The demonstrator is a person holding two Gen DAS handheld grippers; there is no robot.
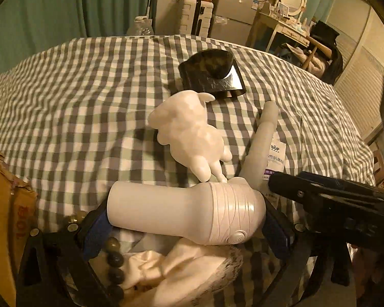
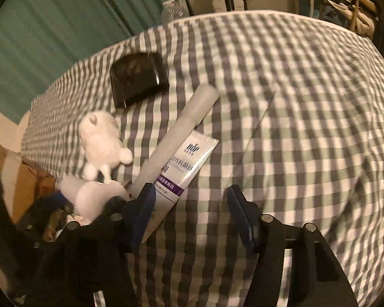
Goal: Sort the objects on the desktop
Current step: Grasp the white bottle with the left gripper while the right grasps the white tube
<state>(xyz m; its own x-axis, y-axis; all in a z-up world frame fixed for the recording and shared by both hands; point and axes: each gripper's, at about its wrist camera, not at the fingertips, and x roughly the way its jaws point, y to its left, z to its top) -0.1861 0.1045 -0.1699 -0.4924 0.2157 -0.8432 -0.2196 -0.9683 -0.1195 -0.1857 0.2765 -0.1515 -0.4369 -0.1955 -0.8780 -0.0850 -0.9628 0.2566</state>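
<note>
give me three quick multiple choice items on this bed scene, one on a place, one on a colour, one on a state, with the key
1. Where does the toothpaste tube lie?
A. on top of the black box
B. beside the long white tube
C. inside the cardboard box

2. What colour is the small figurine?
A. white
B. red
C. black

3. What is the left tool doing?
A. hanging empty
B. gripping the black box
C. holding a white cylindrical device

Key:
1 B, the toothpaste tube lies alongside the long white tube on the checked cover.
2 A, it is plain white all over.
3 C, the white cylindrical device sits crosswise between its blue pads.
</note>
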